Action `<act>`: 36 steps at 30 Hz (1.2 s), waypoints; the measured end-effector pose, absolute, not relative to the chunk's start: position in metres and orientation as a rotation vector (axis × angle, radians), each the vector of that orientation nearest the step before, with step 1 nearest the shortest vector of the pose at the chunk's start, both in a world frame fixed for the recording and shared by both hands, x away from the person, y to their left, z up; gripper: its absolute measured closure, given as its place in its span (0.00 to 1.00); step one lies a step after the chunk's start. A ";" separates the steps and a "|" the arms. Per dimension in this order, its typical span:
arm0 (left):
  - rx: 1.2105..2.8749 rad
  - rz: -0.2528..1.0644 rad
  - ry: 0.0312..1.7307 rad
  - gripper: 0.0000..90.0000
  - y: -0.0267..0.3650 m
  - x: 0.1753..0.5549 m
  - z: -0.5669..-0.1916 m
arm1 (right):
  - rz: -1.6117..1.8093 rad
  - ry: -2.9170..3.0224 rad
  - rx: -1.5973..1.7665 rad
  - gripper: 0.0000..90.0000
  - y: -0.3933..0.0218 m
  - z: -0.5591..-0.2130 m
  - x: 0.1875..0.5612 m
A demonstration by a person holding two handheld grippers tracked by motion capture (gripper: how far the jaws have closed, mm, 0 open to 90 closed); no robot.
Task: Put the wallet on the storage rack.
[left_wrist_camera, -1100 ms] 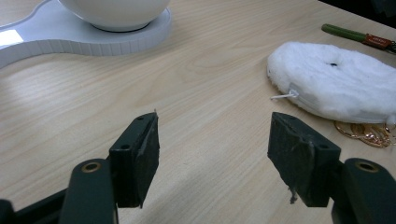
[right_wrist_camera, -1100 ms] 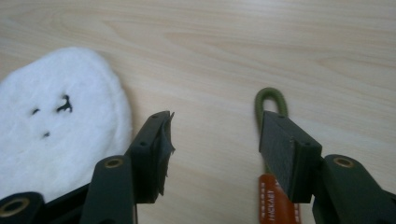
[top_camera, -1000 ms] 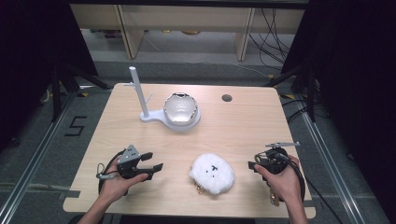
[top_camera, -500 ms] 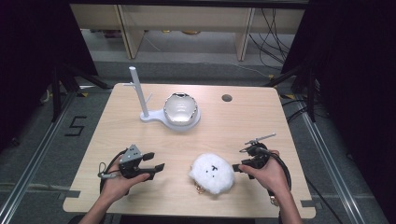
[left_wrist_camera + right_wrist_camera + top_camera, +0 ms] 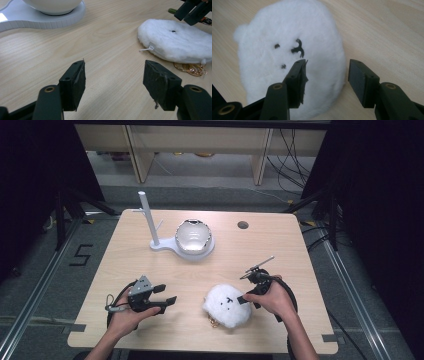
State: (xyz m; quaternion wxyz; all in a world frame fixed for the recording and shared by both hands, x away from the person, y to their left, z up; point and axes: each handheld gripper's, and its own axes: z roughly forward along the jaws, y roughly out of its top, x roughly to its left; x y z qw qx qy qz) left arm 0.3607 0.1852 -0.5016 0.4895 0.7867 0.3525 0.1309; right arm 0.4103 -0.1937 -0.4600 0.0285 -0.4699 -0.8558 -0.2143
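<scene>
A white fluffy pouch with a small black face lies flat near the table's front edge. It has a zip and a gold key ring at its near side. My right gripper hovers over the pouch's right edge. One of its jaws is above the fur, the other above bare wood. Those jaws have just been closing a little, still wide apart and pressing nothing. My left gripper rests open to the left of the pouch, with only tabletop between its pads.
A white stand with an upright post carries a shiny domed bowl at the back middle. A cable hole sits behind on the right. The wooden table ends close in front of both hands.
My right gripper has slid left from the table's right side to the pouch's right edge. The left hand and the pouch have stayed put.
</scene>
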 end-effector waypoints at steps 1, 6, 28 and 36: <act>1.911 0.318 0.857 0.38 0.185 0.361 -0.502 | -0.661 -2.641 -1.450 0.55 -0.194 -0.460 0.410; 1.903 0.313 0.858 0.38 0.186 0.361 -0.503 | -0.557 -2.650 -1.404 0.54 -0.189 -0.464 0.419; 1.912 0.297 0.867 0.38 0.187 0.361 -0.507 | -0.388 -2.688 -1.295 0.86 -0.172 -0.472 0.426; 1.901 0.303 0.882 0.38 0.188 0.361 -0.508 | -0.494 -2.673 -1.290 0.91 -0.178 -0.465 0.417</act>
